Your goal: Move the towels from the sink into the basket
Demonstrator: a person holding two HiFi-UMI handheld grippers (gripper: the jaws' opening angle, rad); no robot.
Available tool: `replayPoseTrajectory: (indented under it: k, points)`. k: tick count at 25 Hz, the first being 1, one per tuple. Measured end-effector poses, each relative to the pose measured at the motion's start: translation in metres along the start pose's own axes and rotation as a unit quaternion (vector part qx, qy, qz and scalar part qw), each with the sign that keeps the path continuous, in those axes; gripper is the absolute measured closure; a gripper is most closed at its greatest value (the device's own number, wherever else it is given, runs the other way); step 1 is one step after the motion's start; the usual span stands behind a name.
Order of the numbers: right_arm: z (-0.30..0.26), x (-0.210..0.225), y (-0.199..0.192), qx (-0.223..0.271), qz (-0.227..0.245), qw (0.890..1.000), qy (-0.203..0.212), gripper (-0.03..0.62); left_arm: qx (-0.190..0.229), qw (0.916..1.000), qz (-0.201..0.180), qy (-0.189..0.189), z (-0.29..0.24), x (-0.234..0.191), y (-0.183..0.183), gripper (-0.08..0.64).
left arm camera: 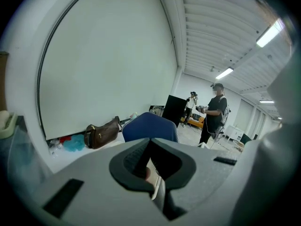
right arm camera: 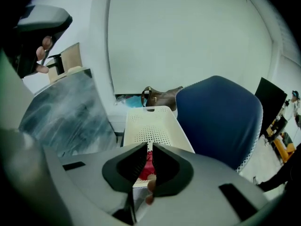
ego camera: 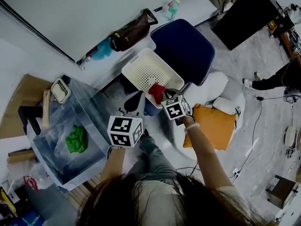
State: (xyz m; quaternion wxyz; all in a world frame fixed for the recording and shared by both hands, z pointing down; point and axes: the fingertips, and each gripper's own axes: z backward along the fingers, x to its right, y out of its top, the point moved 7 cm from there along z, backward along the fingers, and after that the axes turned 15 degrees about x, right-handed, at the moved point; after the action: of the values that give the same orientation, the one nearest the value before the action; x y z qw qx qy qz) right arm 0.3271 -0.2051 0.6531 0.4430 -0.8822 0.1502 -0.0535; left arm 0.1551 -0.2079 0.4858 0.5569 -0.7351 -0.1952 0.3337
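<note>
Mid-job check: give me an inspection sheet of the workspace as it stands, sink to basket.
surface: sink, see-through walls, at the person's left; white basket ahead.
job's things: green towel lies in the sink; red towel is at the basket's near end.
clutter: brown bag and blue chair beyond the basket; orange cushion to the right.
grippers: left gripper, jaws together, nothing between them; right gripper, jaws closed on the red towel.
cables: black cable trails over the floor at right.
surroundings: another person stands at the far right.
</note>
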Motion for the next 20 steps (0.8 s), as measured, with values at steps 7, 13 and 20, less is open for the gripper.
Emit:
replayPoseTrajectory:
  k: [7, 13, 20]
  points:
    - [0.038, -0.012, 0.016, 0.038, -0.017, 0.999, -0.017, 0.552, 0.024, 0.9995, -0.013, 0.015, 0.031, 0.012, 0.018, 0.551]
    - [0.068, -0.021, 0.031, 0.061, -0.026, 0.997, -0.025, 0.561, 0.044, 0.9983, -0.023, 0.031, 0.057, 0.024, 0.034, 0.551]
    - [0.103, -0.038, 0.052, 0.098, -0.032, 0.994, -0.026, 0.563, 0.063, 0.9958, -0.040, 0.052, 0.090, 0.035, 0.047, 0.551]
